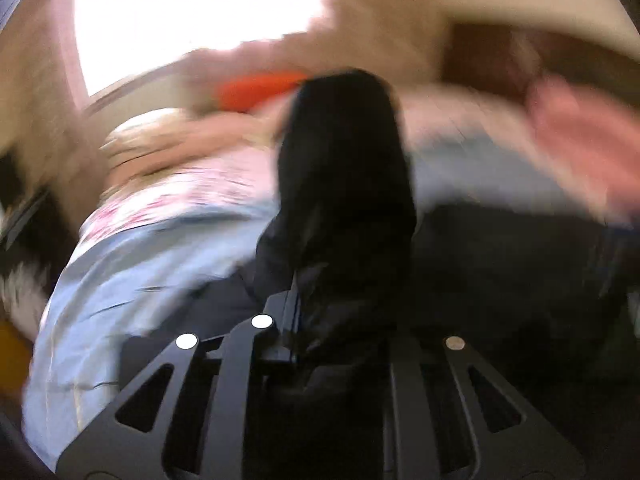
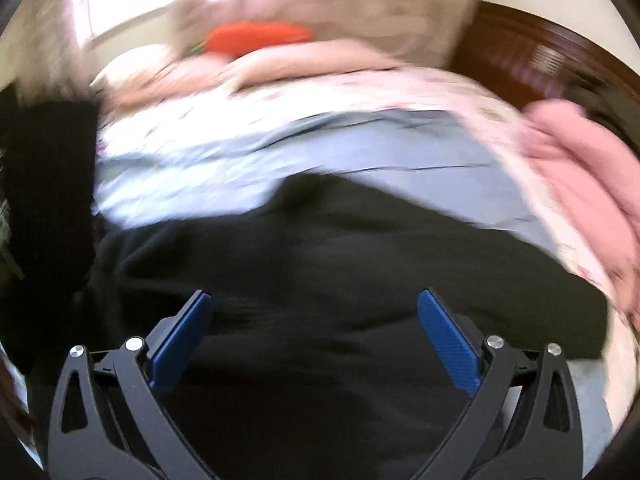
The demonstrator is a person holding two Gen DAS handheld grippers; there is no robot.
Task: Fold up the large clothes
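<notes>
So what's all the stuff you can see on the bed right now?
black garment: one, black, spread across the near part of the bed; one part gathered up in the left gripper
bed sheet: one, pale blue, under and beyond the garment
floral cover: one, white and pink, farther back
pink cloth: one pile, pink, right edge of the bed
orange thing: one, orange-red, far end; too blurred to name
headboard: one, dark brown wood, far right
left gripper: one, black, shut on the garment
right gripper: one, black with blue pads, open above the garment
</notes>
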